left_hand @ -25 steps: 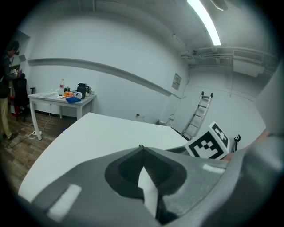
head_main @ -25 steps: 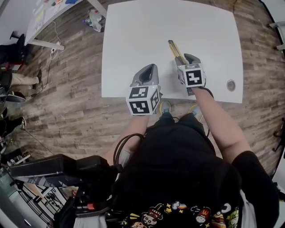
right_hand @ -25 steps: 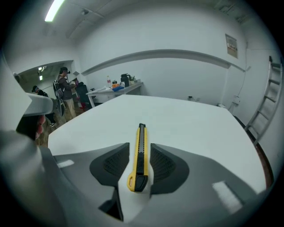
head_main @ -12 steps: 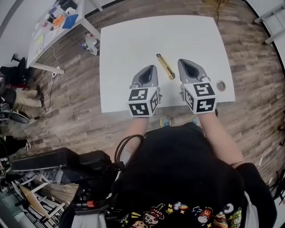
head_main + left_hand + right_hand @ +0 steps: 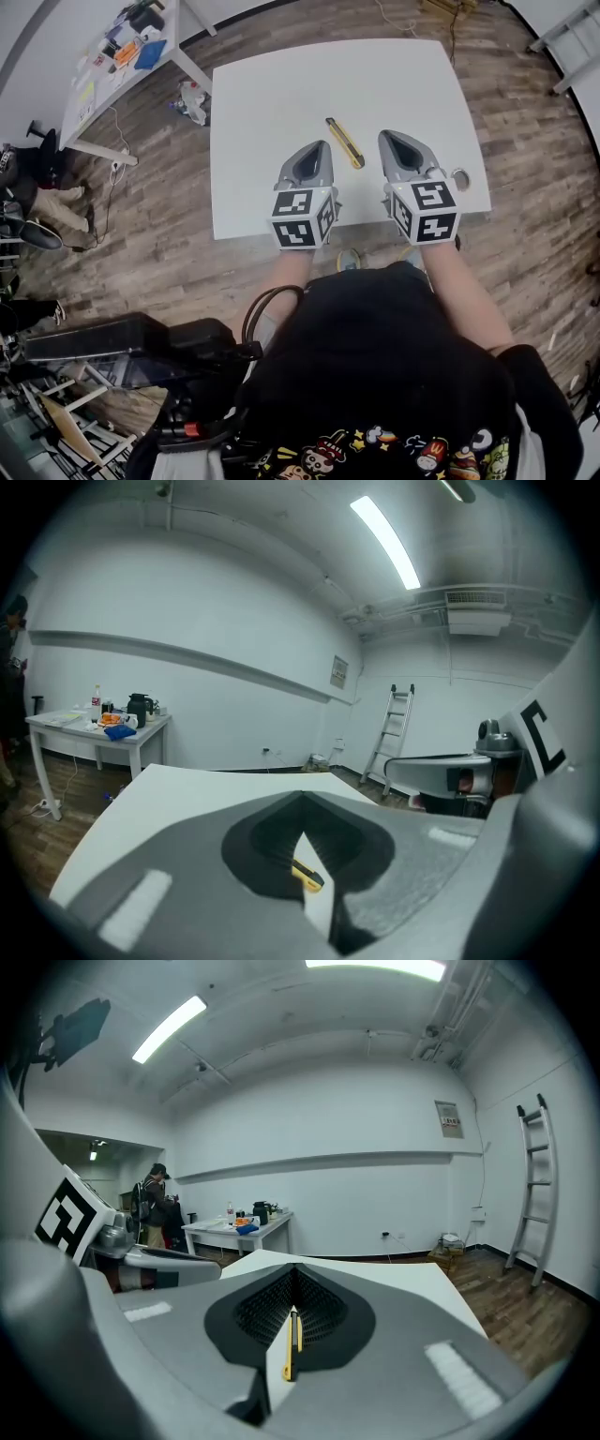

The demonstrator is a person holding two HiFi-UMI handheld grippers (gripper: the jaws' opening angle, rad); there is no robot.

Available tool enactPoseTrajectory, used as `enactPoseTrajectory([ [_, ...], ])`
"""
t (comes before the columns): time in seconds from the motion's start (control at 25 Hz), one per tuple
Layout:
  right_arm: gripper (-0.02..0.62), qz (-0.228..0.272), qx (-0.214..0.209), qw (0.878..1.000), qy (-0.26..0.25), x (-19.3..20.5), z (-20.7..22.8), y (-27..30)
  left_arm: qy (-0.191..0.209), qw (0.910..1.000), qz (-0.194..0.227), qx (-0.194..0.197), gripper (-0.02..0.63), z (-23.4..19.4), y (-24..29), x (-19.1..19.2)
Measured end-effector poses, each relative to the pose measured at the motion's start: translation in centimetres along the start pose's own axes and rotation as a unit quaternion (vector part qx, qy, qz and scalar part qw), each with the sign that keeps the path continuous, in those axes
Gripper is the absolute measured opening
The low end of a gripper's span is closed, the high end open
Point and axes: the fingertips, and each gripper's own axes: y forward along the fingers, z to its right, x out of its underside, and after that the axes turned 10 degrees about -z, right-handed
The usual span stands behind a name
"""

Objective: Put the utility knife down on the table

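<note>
The yellow and black utility knife point(image 5: 344, 142) lies flat on the white table point(image 5: 281, 103), slanted, between my two grippers and touching neither. My left gripper point(image 5: 319, 147) hovers over the near edge, left of the knife, its jaws shut with nothing in them. My right gripper point(image 5: 389, 138) is right of the knife, also shut and holding nothing. In the left gripper view the knife point(image 5: 307, 875) shows through the slit below the closed tips point(image 5: 302, 796). The right gripper view shows the knife point(image 5: 292, 1340) the same way, below its tips point(image 5: 293, 1267).
A small round metal fitting point(image 5: 459, 178) sits at the table's right near corner. A second table point(image 5: 122, 47) with clutter stands at the far left on the wood floor. A ladder point(image 5: 534, 1194) leans on the wall and a person point(image 5: 155, 1199) stands by the far table.
One second ago my right gripper held the knife over the table. Now the knife lies free on the table and the right gripper has drawn back toward the near edge. The left gripper stayed.
</note>
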Motion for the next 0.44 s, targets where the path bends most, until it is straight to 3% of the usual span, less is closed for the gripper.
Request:
enactPoseTrajectory([
  [0.44, 0.023, -0.012, -0.003, 1.0, -0.007, 0.81, -0.65, 0.38, 0.011, 0.9999, 0.004, 0.001, 0.0, 0.91, -0.8, 0.11],
])
